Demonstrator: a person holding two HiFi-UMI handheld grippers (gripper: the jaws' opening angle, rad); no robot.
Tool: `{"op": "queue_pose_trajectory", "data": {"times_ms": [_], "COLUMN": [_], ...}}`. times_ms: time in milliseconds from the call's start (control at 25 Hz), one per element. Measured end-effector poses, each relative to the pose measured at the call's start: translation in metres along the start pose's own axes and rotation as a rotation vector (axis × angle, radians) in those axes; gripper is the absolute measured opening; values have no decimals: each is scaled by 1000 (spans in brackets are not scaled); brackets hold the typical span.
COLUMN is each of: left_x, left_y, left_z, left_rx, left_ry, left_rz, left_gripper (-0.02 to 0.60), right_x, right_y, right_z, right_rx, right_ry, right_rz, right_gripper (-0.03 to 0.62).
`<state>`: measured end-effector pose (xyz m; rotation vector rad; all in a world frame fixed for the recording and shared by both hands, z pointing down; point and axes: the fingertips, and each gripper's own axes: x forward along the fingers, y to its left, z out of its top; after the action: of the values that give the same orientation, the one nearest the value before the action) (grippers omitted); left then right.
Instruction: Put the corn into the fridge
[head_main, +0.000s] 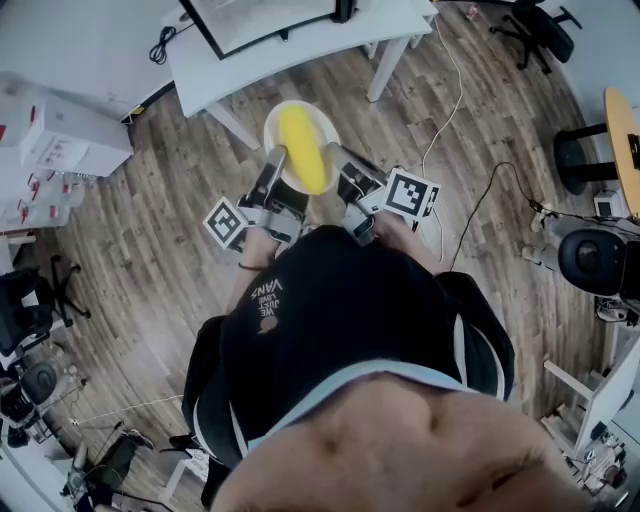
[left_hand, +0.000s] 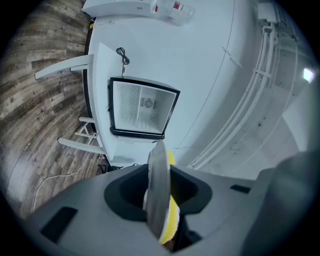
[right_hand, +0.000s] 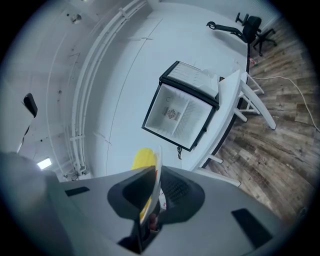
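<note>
The left tongs (head_main: 279, 162) and right tongs (head_main: 336, 162) each pinch the plate (head_main: 273, 128) rim. The corn (head_main: 304, 150) between points lengthwise at the fridge (left_hand: 143, 107) ahead

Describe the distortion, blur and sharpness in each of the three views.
Head view: fisheye bends the wood-plank floor; the bottom edge is blurred. Left gripper view: dark rounded corners, the thin white plate near the lens soft, the small white open fridge sharp. Right gripper view: same vignette, curved wall pipes.
</note>
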<state>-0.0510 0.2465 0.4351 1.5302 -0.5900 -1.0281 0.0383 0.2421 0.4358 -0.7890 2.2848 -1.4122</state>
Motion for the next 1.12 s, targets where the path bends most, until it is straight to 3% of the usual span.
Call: {"op": "queue_pose_trajectory", "data": {"times_ms": [640, 1120], "left_x": [-1, 31], "left_y": [5, 12], "left_z": [28, 49], "left_rx": [-35, -21], "left_ry": [85, 53], "left_rz": [14, 14], "left_gripper": [97, 97], "right_x": [22, 52], "right_y": [-3, -11], "right_z": [-11, 21], "right_rx": [11, -1], "right_ry": [-60, -38], "right_rz": [-75, -13], "right_gripper": [29, 29]}}
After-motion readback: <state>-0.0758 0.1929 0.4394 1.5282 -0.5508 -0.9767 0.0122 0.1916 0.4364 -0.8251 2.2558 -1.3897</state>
